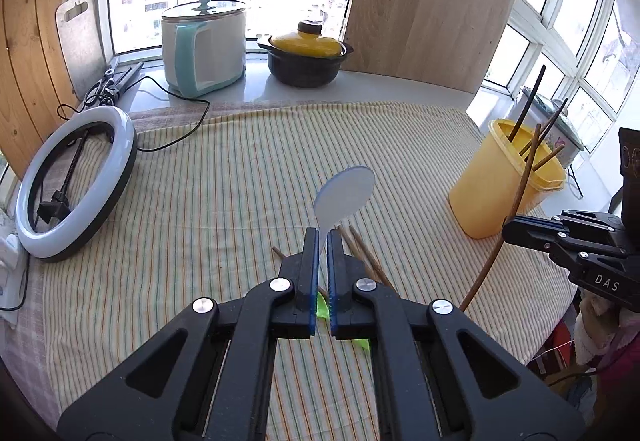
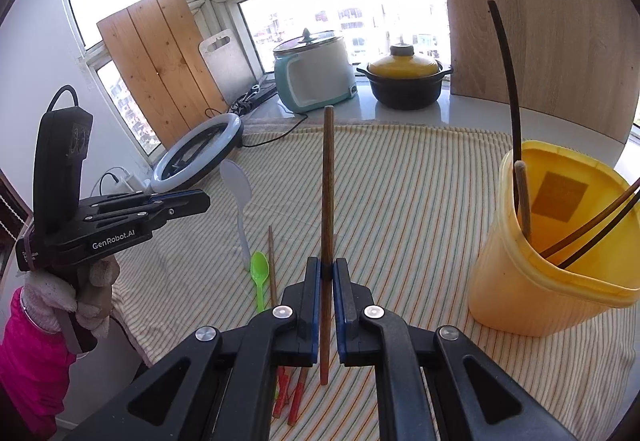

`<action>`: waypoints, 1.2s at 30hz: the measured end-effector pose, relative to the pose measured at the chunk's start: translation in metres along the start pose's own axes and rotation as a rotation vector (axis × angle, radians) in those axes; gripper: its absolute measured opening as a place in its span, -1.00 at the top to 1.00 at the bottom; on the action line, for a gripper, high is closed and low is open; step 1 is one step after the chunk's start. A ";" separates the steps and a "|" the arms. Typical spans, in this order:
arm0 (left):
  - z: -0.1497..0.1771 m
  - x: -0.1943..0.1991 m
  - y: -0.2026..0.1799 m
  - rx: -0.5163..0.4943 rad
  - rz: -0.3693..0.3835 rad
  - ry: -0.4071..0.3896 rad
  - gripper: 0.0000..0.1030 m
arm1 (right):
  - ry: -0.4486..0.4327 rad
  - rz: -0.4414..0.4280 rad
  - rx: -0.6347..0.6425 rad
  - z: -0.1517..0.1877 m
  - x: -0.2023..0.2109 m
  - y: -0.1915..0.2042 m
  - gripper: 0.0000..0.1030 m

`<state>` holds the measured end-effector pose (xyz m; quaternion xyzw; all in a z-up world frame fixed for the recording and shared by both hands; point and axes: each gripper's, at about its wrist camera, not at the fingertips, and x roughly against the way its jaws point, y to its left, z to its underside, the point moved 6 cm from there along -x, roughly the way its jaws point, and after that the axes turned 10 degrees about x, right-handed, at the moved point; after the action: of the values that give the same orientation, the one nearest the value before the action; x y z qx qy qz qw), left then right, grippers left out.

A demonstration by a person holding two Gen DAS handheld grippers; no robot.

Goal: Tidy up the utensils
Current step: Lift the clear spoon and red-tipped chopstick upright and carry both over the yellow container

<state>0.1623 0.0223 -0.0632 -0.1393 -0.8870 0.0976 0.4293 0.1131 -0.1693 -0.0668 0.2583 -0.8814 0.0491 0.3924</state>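
In the left wrist view my left gripper (image 1: 323, 237) is shut on the handle of a white rice paddle (image 1: 344, 193), whose head sticks out past the fingertips. Under it lie brown chopsticks (image 1: 366, 255) and a green spoon (image 1: 322, 307) on the striped cloth. My right gripper (image 2: 327, 265) is shut on a brown wooden chopstick (image 2: 328, 181) that points away and upward. A yellow tub (image 2: 560, 281) stands to its right and holds several chopsticks. The green spoon (image 2: 259, 273), a thin chopstick (image 2: 272, 265) and red-tipped chopsticks (image 2: 292, 397) lie on the cloth. The left gripper (image 2: 204, 201) shows at the left with the paddle (image 2: 236, 181).
A ring light (image 1: 76, 185) lies at the cloth's left edge with its cable. On the sill behind stand a rice cooker (image 1: 204, 45), a yellow-lidded black pot (image 1: 306, 55) and wooden boards (image 1: 424, 9). A gloved hand (image 2: 80, 293) with a pink sleeve holds the left gripper.
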 end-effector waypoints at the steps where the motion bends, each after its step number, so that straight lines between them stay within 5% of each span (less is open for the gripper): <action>1: -0.002 0.001 -0.005 -0.019 -0.007 -0.009 0.97 | -0.010 0.009 0.004 0.000 0.003 -0.001 0.93; 7: -0.008 -0.017 -0.008 -0.018 0.010 0.035 0.97 | -0.030 0.016 -0.015 0.004 0.016 -0.009 0.93; 10: -0.005 -0.038 -0.006 -0.015 0.038 0.119 0.75 | -0.033 0.011 -0.019 0.009 0.022 -0.010 0.93; 22: -0.002 -0.142 0.001 0.002 -0.056 0.321 0.65 | -0.033 0.004 -0.057 0.022 0.032 -0.015 0.93; 32: -0.002 -0.177 -0.003 -0.032 -0.125 0.344 0.66 | -0.047 0.011 -0.084 0.025 0.042 -0.026 0.93; 36: -0.005 -0.176 -0.008 -0.042 -0.117 0.315 0.83 | -0.058 0.018 -0.095 0.026 0.048 -0.031 0.93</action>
<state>0.2691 -0.0432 -0.1868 -0.1098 -0.8171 0.0306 0.5651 0.0840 -0.2234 -0.0541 0.2328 -0.8960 0.0030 0.3782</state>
